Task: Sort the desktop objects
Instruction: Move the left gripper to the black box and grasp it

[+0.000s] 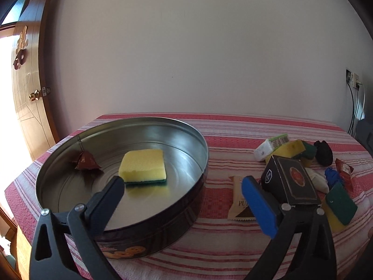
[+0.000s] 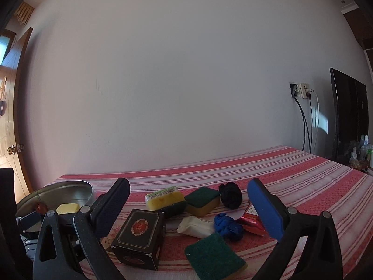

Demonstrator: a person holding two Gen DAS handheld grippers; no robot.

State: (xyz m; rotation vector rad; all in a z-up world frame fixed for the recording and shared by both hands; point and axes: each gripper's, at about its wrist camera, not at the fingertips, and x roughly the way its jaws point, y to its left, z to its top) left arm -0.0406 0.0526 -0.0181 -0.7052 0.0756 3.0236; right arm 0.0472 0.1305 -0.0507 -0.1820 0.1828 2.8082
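The round metal tin [image 1: 121, 163] stands on the striped tabletop [image 1: 221, 128] and holds 1 yellow sponge [image 1: 142, 166] and 1 brown wrapped candy [image 1: 85, 161]. The left hand-held gripper [image 1: 186, 191] is wide open and holds nothing; the sponge lies just beyond its left finger. The right hand-held gripper [image 2: 188, 200] is also wide open and empty, and the black box [image 2: 139, 235], 3 sponges and small packets lie in a pile between and beyond its fingers.

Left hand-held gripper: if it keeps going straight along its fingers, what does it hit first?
Probably the near rim of the round tin, which crosses between the open fingers of the left hand-held gripper. If it clears the rim, the yellow sponge inside comes next. Depth is uncertain in this fisheye view.
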